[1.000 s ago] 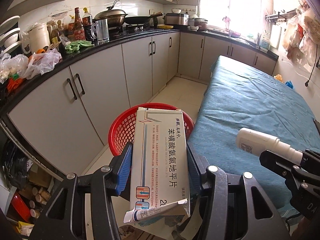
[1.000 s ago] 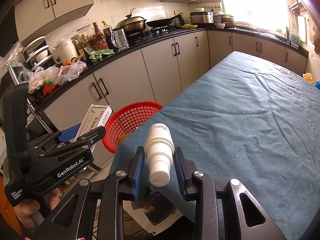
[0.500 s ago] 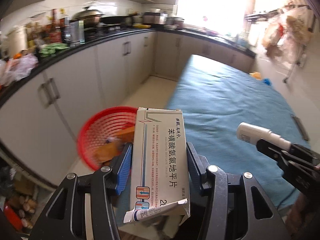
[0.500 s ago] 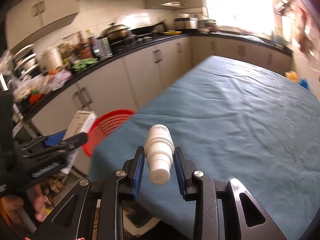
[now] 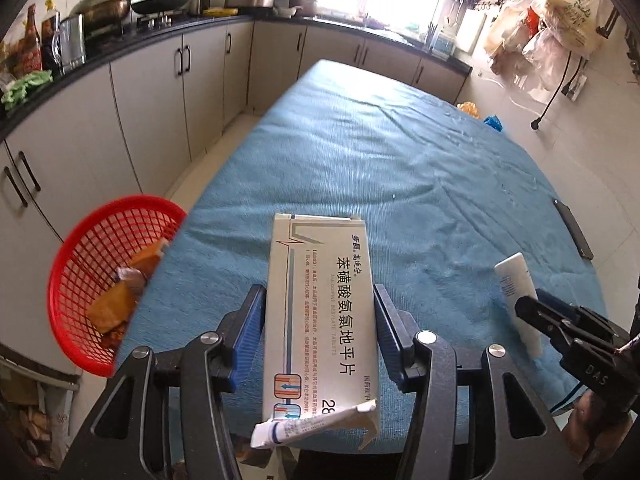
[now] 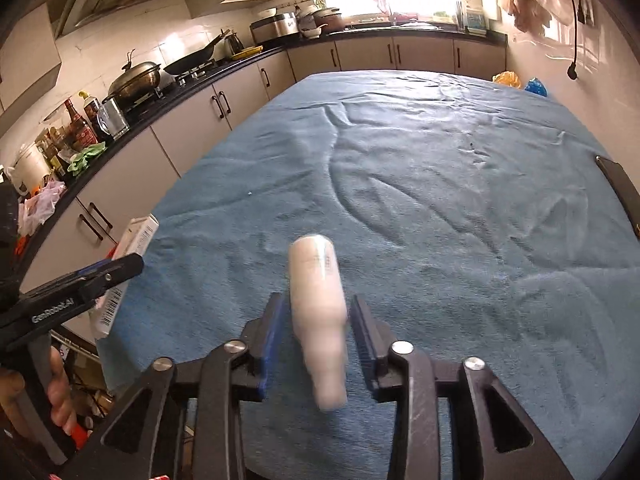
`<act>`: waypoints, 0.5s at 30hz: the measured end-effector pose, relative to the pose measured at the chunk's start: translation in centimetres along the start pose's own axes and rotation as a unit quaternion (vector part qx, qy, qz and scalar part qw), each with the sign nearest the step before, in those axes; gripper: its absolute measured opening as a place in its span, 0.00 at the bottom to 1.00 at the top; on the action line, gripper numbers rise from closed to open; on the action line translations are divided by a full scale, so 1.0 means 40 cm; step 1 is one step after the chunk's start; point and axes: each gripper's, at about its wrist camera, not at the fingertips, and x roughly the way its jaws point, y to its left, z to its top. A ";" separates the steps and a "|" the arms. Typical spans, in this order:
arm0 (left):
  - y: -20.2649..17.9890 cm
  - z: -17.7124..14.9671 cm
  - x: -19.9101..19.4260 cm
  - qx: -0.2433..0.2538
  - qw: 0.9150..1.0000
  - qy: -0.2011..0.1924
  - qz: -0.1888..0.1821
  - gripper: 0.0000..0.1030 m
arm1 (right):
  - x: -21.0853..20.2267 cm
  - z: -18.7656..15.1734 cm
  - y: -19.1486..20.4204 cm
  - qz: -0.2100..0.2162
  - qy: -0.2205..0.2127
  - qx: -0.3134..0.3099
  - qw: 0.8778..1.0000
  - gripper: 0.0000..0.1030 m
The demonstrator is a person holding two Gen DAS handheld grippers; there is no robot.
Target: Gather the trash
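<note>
Here, our left gripper point(image 5: 318, 322) pinching a white printed cardboard medicine box point(image 5: 320, 320) above the blue-cloth table point(image 5: 400, 168), our right gripper point(image 6: 318, 332) jaws just opening, blurred white plastic bottle point(image 6: 318, 304) loose between them, red mesh plastic basket point(image 5: 100, 280) beside the table.

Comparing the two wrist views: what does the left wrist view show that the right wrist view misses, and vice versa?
Left wrist only: the red basket beside the table, trash in it, and the medicine box with its printed front, in the left tool. Right wrist only: a hand gripping the left tool's handle, and the right tool, whose jaws have just been opening, a gap showing beside the white bottle between them. Both: table, box, bottle, kitchen counter.
</note>
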 end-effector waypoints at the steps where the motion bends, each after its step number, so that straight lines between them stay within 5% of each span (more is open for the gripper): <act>1: 0.001 -0.002 0.005 -0.002 1.000 0.003 -0.001 0.53 | -0.002 -0.002 0.000 -0.001 -0.001 -0.002 1.000 0.48; 15: -0.013 -0.018 0.022 -0.007 1.000 -0.008 -0.015 0.83 | 0.035 -0.006 -0.014 -0.002 0.014 -0.005 1.000 0.48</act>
